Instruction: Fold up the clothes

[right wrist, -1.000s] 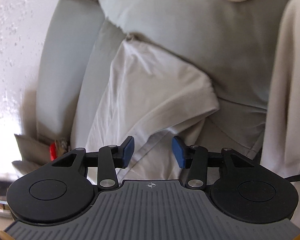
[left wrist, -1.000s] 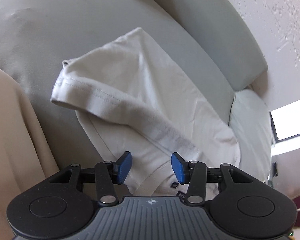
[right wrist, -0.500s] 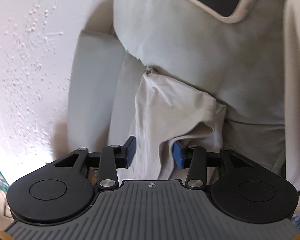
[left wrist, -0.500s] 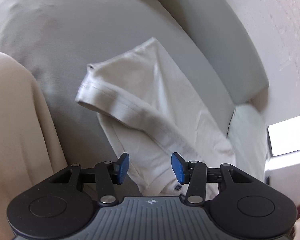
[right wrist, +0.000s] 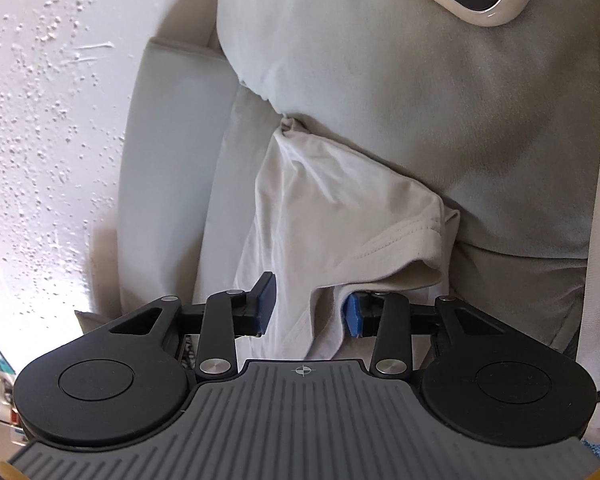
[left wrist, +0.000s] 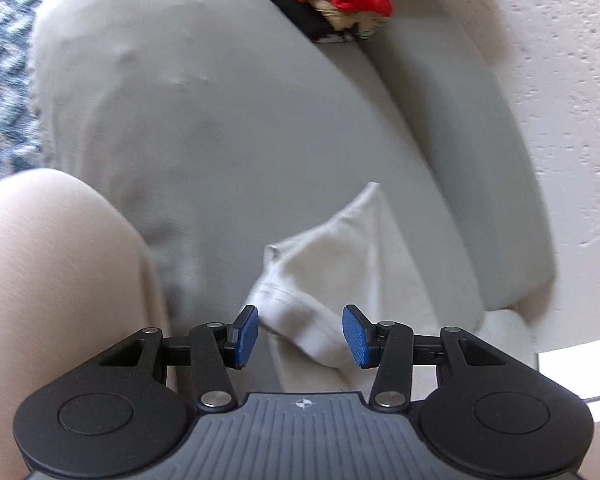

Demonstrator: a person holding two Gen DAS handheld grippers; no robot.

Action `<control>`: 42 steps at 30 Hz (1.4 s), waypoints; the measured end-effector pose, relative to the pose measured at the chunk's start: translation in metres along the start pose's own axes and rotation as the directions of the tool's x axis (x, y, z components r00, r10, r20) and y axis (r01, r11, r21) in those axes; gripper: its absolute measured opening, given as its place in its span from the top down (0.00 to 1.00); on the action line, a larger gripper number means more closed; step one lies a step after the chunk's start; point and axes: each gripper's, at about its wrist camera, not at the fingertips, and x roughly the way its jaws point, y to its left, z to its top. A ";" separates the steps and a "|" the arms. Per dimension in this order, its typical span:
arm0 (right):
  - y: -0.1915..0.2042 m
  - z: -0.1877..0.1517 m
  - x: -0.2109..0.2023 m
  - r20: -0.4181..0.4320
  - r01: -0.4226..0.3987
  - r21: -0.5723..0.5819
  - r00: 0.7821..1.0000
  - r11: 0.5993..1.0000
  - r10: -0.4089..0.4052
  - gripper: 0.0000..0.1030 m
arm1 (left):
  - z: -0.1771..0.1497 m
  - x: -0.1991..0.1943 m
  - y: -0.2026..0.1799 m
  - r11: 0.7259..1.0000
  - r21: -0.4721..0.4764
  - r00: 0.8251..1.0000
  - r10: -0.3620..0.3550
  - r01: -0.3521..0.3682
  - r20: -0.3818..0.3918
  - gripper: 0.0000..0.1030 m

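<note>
A: Where does the left wrist view look from?
B: From behind the left tongs (left wrist: 300,334), close above the sofa seat (left wrist: 228,152), facing along it toward the wall (left wrist: 560,60).
A: And the right?
B: From behind the right tongs (right wrist: 308,312), just as near, facing the sofa's far end. Both views share the pale shirt (left wrist: 340,268) (right wrist: 332,216).

Open left claw (left wrist: 300,336) over shirt (left wrist: 340,264)
</note>
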 end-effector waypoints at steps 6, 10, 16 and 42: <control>0.001 0.001 0.002 -0.004 0.008 -0.017 1.000 1.000 -0.008 0.59 | 0.005 0.015 0.005 1.000 0.022 1.000 0.004 -0.003 -0.014 0.57; -0.002 0.002 0.001 0.001 -0.005 -0.013 1.000 1.000 0.005 0.59 | 0.005 0.030 0.008 1.000 0.019 0.998 -0.001 0.002 -0.057 0.57; -0.007 0.005 -0.004 0.024 -0.045 0.000 0.999 0.999 0.045 0.61 | 0.006 0.035 0.024 0.993 -0.103 0.997 -0.068 0.065 -0.027 0.71; 0.037 -0.009 -0.040 -0.005 0.336 -0.284 0.936 0.898 -0.351 0.99 | 0.045 0.050 -0.030 0.965 0.257 0.961 0.125 -0.059 -0.248 0.94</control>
